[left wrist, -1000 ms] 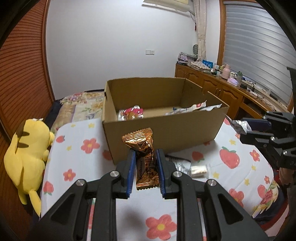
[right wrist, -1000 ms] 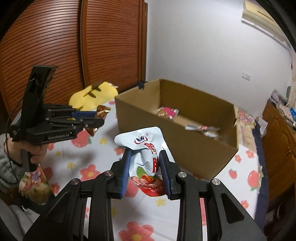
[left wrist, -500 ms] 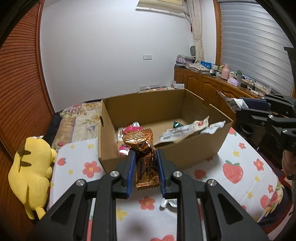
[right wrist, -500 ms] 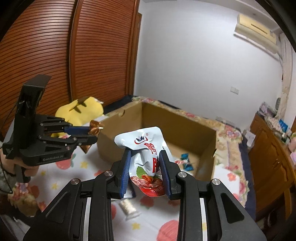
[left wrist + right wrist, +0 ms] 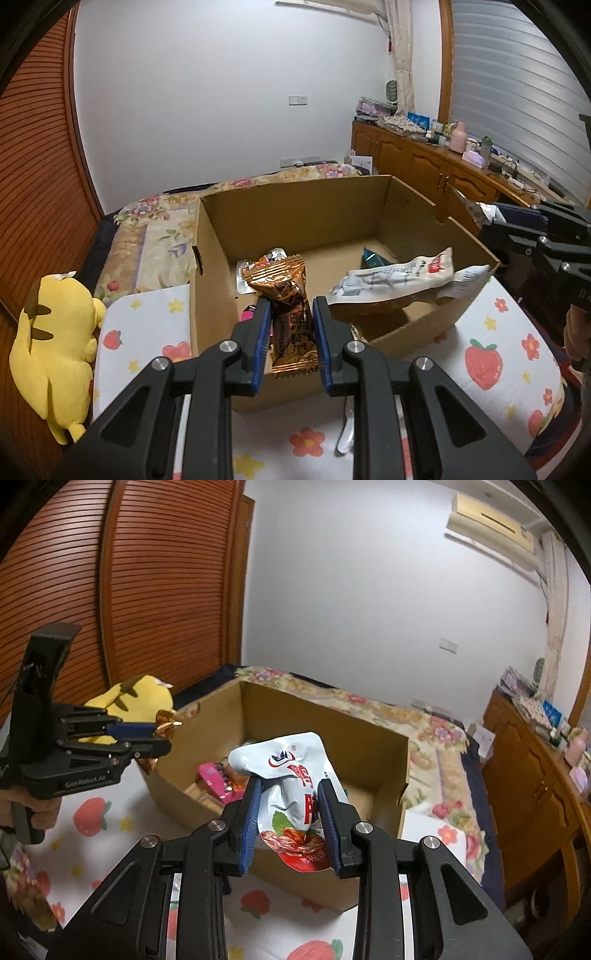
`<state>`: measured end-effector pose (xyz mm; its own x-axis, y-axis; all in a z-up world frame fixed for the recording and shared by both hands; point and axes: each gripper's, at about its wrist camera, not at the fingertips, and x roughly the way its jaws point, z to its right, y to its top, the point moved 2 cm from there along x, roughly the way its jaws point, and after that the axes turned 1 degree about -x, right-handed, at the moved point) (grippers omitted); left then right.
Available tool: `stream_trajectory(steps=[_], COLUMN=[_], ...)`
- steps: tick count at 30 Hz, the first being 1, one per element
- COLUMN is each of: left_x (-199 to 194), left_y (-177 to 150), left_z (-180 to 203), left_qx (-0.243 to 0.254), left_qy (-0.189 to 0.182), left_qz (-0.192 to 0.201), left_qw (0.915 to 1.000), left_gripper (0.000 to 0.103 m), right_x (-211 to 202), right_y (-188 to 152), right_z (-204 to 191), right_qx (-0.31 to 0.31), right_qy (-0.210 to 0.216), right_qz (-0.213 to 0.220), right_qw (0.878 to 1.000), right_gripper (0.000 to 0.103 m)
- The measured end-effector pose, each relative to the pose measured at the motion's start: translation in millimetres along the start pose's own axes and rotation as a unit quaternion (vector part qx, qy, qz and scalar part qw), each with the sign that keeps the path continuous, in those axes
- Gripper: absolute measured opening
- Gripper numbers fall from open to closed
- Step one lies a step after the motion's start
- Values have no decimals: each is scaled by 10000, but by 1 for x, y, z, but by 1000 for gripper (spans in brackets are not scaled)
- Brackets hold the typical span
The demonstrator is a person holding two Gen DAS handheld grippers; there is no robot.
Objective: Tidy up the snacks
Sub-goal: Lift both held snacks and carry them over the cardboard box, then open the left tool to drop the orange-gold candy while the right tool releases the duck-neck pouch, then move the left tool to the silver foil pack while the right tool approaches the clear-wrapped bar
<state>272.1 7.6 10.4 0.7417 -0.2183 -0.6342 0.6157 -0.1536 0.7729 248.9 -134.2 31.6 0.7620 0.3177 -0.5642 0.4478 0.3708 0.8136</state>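
My left gripper [image 5: 290,345] is shut on a copper-brown snack packet [image 5: 290,314] and hangs over the near wall of an open cardboard box [image 5: 295,221]. Inside the box lie a long white packet [image 5: 391,282], a teal wrapper [image 5: 373,258] and a silver packet [image 5: 255,271]. In the right wrist view my right gripper [image 5: 290,829] is shut on a white pouch with red print [image 5: 291,786], held above the near edge of the box [image 5: 332,734]. A pink packet [image 5: 218,779] shows inside. The left gripper [image 5: 147,734] appears at the box's left corner.
The box stands on a white cloth with strawberries and flowers [image 5: 484,354]. A yellow plush toy [image 5: 55,339] lies at the cloth's left edge. A small white packet [image 5: 345,439] lies on the cloth in front of the box. A wooden cabinet [image 5: 424,162] runs along the right wall.
Both grippers have moved forward and a little up toward the box with their packets still held. The box now looks nearer and its inside shows more fully.
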Motion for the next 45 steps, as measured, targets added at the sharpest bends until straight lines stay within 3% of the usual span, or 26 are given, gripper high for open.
stream_trajectory(steps=[5, 7, 12, 15, 17, 19, 20, 25, 32, 45], left_x=[8, 11, 12, 9, 4, -2, -5, -15, -33, -24], left_y=[0, -2, -9, -12, -14, -18, -20, -32, -54, -107], left_z=[-1, 1, 1, 1, 0, 1, 3, 11, 22, 20], left_qx=[-25, 16, 52, 16, -24, -51, -21, 209, 253, 130], left_qy=[-41, -2, 57, 95, 105, -21, -67, 28, -107, -259], left_qz=[-39, -57, -36, 5, 76, 183, 221, 273, 370, -22], left_qw=[10000, 10000, 10000, 10000, 9999, 9998, 9997, 9994, 9989, 9996], left_gripper=[26, 58, 59, 63, 69, 86, 87, 88, 88, 88], right_x=[19, 28, 41, 37, 33, 27, 24, 5, -10, -14], right_y=[1, 0, -7, -9, -8, -8, -8, -19, -45, -99], right_z=[7, 10, 19, 19, 16, 12, 10, -2, -20, -29], right_qx=[86, 135, 402, 583, 519, 464, 457, 459, 534, 638], right_qy=[-105, -121, 15, 238, 76, 36, 29, 165, 393, 583], right_qz=[-131, -208, -300, -221, -154, -69, -20, 134, 176, -250], right_qw=[9998, 9996, 9987, 9978, 9985, 9989, 9990, 9987, 9976, 9959], right_gripper=[30, 30, 31, 40, 42, 42, 42, 42, 43, 43])
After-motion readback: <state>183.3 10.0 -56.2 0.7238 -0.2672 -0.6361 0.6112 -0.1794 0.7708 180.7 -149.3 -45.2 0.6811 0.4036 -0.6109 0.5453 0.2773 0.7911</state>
